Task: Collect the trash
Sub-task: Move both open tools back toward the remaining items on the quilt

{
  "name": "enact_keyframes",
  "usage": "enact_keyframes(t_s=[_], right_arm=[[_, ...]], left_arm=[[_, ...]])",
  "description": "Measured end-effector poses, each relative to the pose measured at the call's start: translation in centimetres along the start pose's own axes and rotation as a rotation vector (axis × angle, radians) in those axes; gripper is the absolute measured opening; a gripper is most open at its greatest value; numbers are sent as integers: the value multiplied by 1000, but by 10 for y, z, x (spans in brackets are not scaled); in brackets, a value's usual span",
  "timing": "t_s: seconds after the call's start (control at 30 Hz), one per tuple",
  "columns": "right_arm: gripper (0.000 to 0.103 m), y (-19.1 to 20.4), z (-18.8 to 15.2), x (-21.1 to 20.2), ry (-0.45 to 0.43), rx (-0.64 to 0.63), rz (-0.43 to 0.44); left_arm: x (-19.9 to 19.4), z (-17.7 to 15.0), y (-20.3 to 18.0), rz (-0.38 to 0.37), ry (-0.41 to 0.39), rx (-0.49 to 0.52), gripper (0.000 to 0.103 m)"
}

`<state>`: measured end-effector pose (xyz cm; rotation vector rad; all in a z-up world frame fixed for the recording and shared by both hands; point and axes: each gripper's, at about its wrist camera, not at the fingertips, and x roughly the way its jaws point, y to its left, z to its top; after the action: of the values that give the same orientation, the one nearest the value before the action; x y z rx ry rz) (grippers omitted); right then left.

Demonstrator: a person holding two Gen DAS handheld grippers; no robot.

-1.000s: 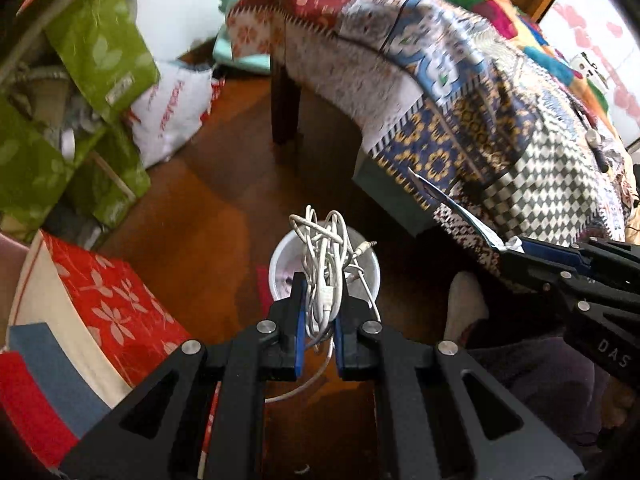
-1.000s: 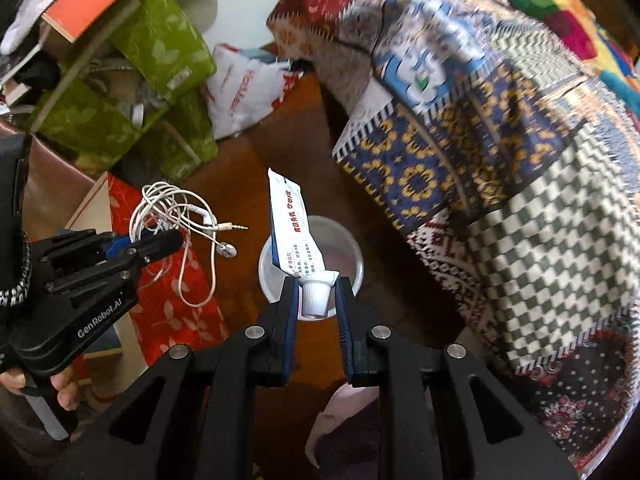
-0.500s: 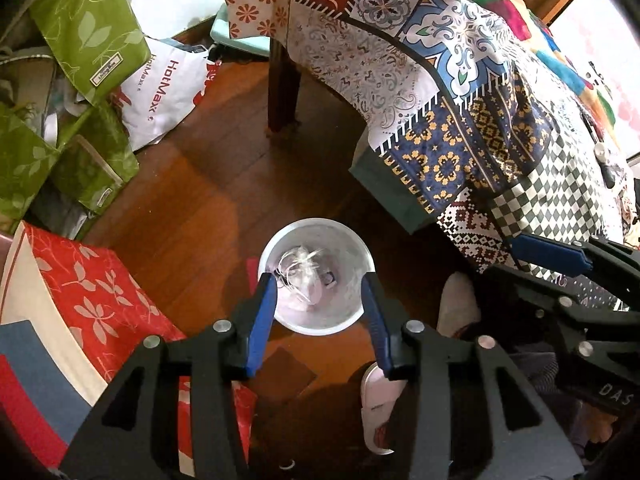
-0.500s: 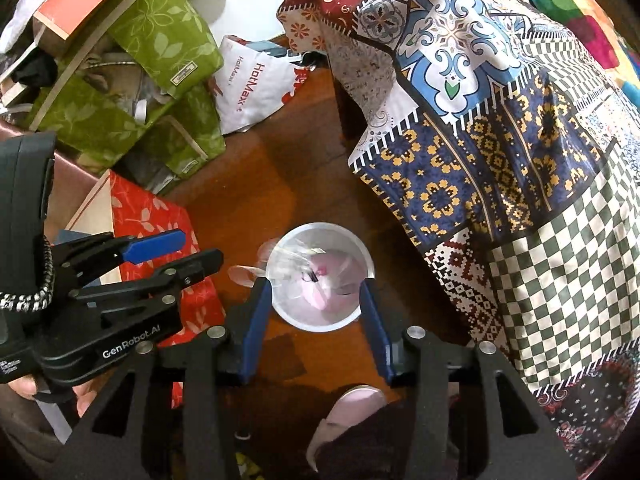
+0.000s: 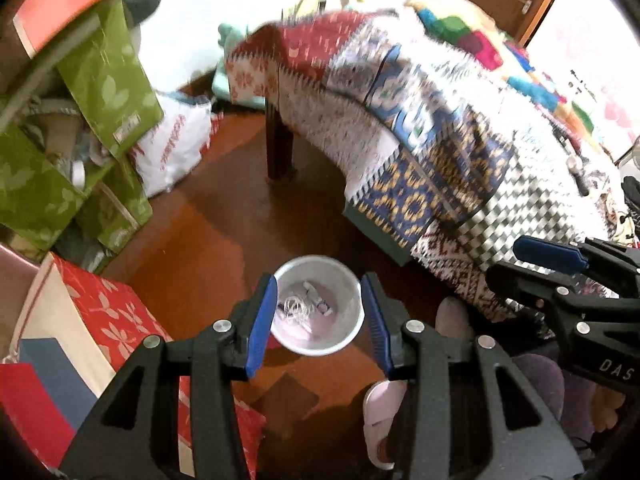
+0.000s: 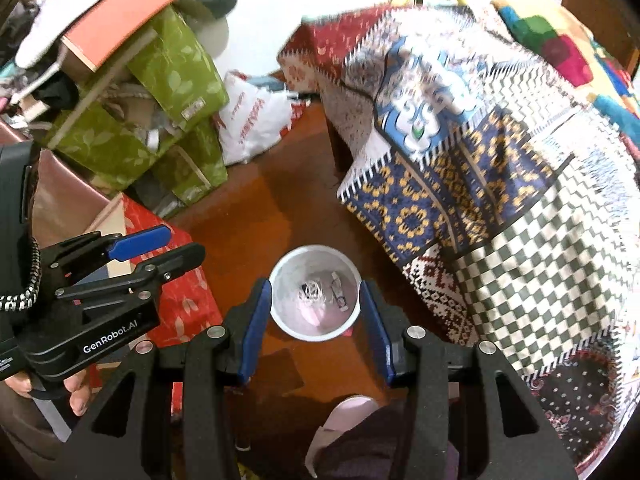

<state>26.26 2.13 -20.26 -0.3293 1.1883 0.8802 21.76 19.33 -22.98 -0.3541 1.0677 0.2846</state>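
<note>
A small white bin (image 5: 347,280) (image 6: 286,280) stands on the brown wooden floor beside the bed. Inside it lie a tangle of white earphones (image 5: 296,307) (image 6: 314,291) and a white tube (image 6: 338,292). My left gripper (image 5: 319,279) hangs open above the bin, nothing between its blue pads. My right gripper (image 6: 314,283) is also open and empty above the same bin. Each gripper shows in the other's view: the right gripper (image 5: 503,259) at the right edge, the left gripper (image 6: 185,241) at the left, held by a hand (image 6: 78,396).
A bed under a patchwork quilt (image 5: 440,128) fills the right side, its dark leg (image 5: 280,152) near the bin. Green bags (image 5: 100,92), a white plastic bag (image 5: 172,152) and a red floral box (image 5: 108,320) crowd the left. A pale slipper (image 5: 380,412) lies near the bin.
Both grippers opened and rose. The earphones left the left jaws and the tube left the right jaws; both now lie in the bin.
</note>
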Motion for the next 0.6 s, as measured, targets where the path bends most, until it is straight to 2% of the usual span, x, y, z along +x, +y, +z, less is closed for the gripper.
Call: enact_keyframes(t_s=[0.33,0.6], right_arm=[[42,-9,-11,-93,-211,15,-22],[42,-33,-24,-156,-351,31,-81]], left_arm=[[-85,15,-38,-40,-211,35,42],[-144,22,-94,-76,-374,113,42]])
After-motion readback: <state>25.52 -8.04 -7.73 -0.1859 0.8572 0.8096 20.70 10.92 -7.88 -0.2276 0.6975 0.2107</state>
